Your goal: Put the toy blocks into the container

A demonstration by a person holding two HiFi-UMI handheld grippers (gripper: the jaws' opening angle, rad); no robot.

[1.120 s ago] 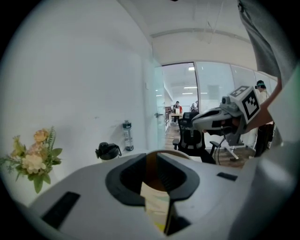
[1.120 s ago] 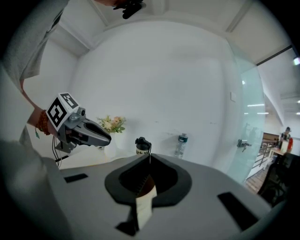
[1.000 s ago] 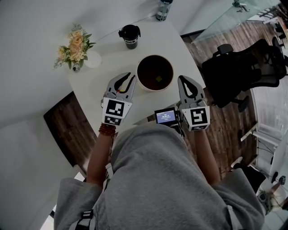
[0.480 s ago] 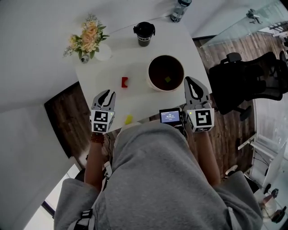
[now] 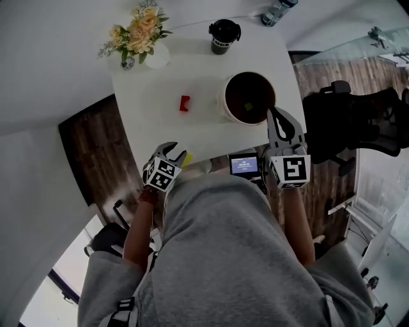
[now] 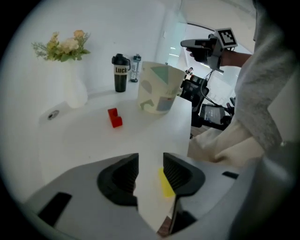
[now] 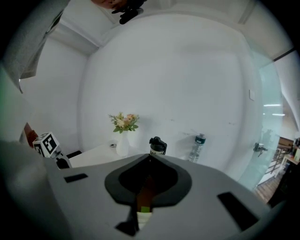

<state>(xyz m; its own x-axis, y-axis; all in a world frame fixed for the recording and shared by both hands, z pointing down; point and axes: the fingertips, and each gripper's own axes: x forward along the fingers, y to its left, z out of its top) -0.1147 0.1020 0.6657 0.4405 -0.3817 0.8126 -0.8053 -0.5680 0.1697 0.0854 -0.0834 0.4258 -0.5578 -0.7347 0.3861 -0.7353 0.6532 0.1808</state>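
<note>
Head view has the left gripper (image 5: 176, 153) pitched down over the near edge of the table (image 5: 153, 96), with the yellow block (image 5: 186, 159) lying on the table right at its tips. In the left gripper view the jaws stand wide apart, having just been opening. The yellow block (image 6: 165, 183) lies in the gap just beside the right-hand pad (partly hidden by it), with nothing squeezing it. The red block (image 6: 114, 117) sits farther out, mid-table, apart from the container (image 6: 158, 88). A green block (image 5: 248, 106) lies inside the container (image 5: 225, 105). The right gripper (image 5: 276, 112) hangs at the container's near rim. In its own view the right gripper (image 7: 150, 158) has its jaws together, clamping nothing. Flowers (image 5: 137, 32), a tumbler (image 5: 225, 35) and a bottle (image 5: 278, 11) stand along the far side.
</note>
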